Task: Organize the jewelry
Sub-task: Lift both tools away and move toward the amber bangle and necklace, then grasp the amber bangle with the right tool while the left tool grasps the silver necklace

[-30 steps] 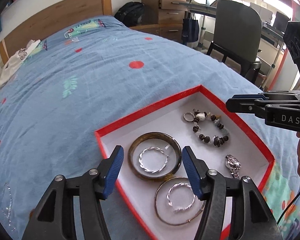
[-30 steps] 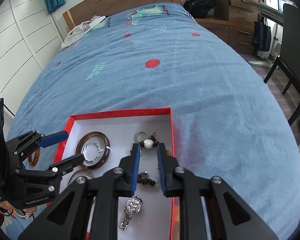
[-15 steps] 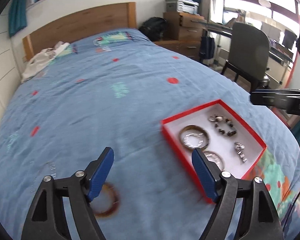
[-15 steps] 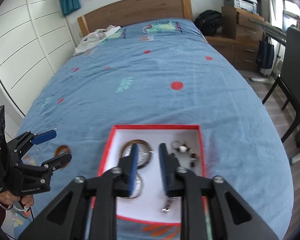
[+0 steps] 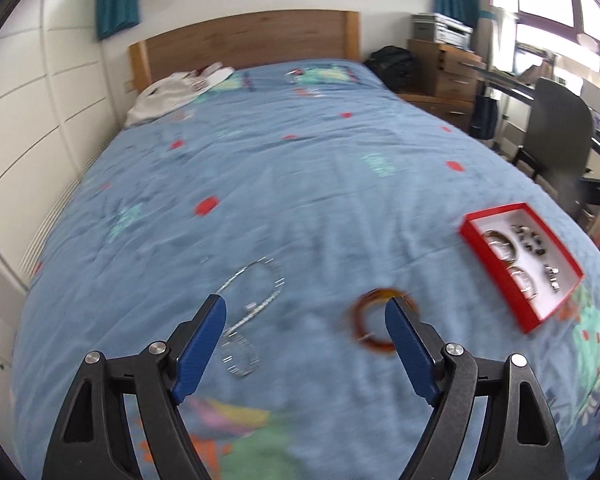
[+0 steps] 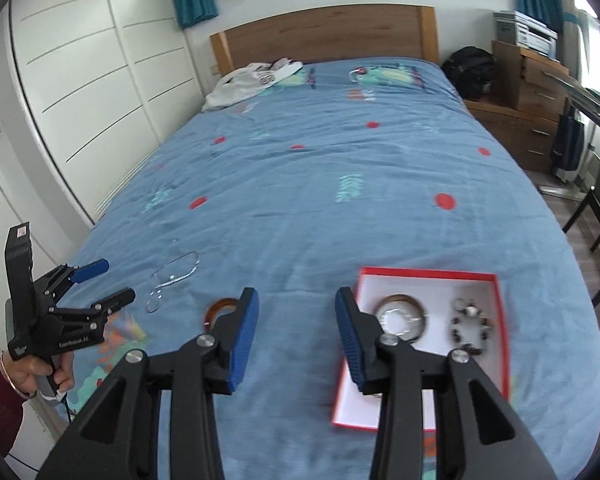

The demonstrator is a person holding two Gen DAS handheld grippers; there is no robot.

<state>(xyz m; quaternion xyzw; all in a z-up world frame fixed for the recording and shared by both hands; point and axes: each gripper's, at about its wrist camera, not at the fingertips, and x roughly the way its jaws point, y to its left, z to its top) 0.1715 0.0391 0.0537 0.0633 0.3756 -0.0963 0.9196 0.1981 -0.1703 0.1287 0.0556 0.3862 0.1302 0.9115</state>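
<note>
Fingers: our left gripper stands wide with nothing in it; our right gripper is opening, empty | amber bangle on blue bedspread, beside left gripper's right pad | silver chain necklace just left of it | red jewelry box holds bangles and beaded bracelet, well right.

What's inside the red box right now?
Red box holds two bangles with silver rings inside, a beaded bracelet and a watch. In the right view, the gripper covers its near part.
</note>
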